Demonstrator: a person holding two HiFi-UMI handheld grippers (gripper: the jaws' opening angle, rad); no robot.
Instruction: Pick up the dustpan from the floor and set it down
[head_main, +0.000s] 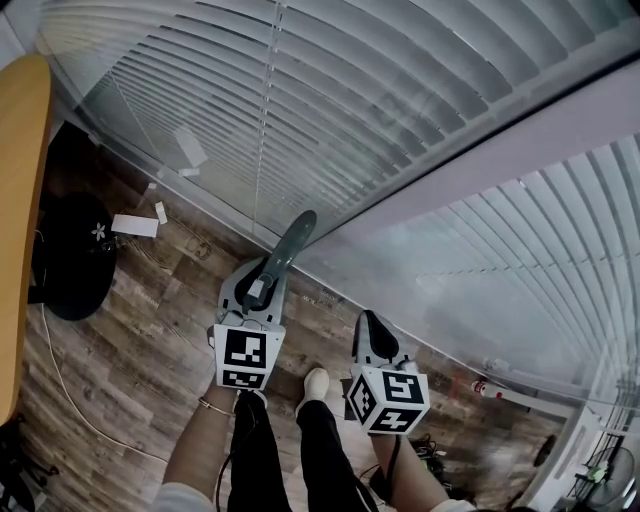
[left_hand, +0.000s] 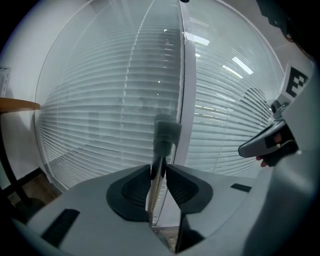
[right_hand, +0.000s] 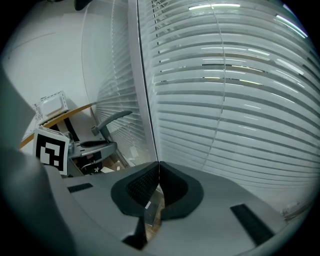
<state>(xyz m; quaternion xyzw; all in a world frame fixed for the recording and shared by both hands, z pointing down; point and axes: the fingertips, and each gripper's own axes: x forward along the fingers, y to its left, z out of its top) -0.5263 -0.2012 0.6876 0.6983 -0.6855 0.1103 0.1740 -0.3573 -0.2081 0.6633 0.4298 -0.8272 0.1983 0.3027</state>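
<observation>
Venetian blinds (head_main: 300, 100) fill most of the view. Wood-plank floor (head_main: 130, 340) lies below, with a black round base (head_main: 75, 255) at left.

The dustpan handle (head_main: 288, 248) is grey and long. It rises tilted from the left gripper (head_main: 262, 288) toward the blinds. The pan end is hidden beneath that gripper, so its contents cannot be told.

The left pads pinch the thin shaft just under the thicker grey grip. The right gripper (head_main: 374, 335) hangs just beside it, pads pressed together, with nothing between them.

Judged light, stiff and smooth. A hold on the shaft nearer the pan would likely curb swinging.
</observation>
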